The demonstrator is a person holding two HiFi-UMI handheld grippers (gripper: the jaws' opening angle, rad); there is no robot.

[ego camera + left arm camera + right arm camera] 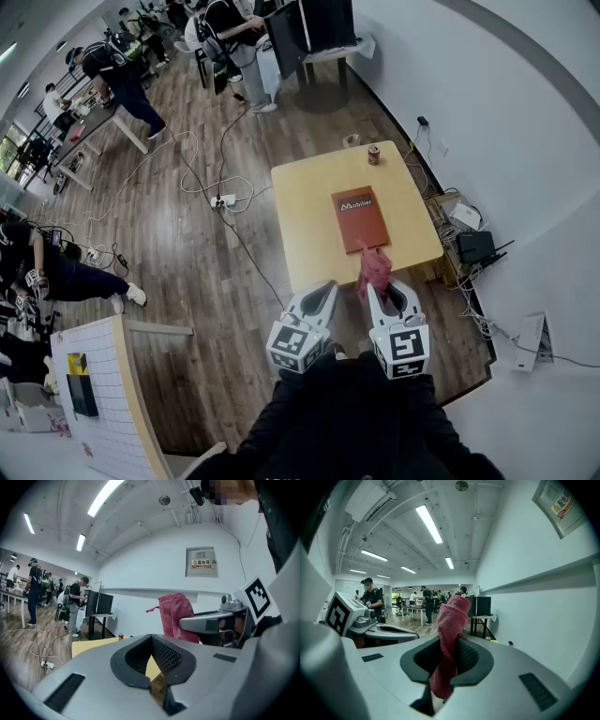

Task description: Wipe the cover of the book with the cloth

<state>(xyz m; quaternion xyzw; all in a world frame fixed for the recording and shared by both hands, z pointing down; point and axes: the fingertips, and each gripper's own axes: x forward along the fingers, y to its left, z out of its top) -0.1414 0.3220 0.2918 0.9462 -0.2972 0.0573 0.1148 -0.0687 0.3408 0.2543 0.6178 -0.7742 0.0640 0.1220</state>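
Some cloth (452, 616) hides inside the clamped right gripper (449, 660).

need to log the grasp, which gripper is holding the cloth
The right gripper: its jaws are shut on the pink cloth, which sticks up between them. The left gripper holds nothing.

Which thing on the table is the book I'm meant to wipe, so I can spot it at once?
Find the pale yellow table in the middle of the head view. On its right half lies the book, flat and closed. It is the thin reddish-brown rectangle with white lettering near its far end, unlike the small can standing at the table's far edge.
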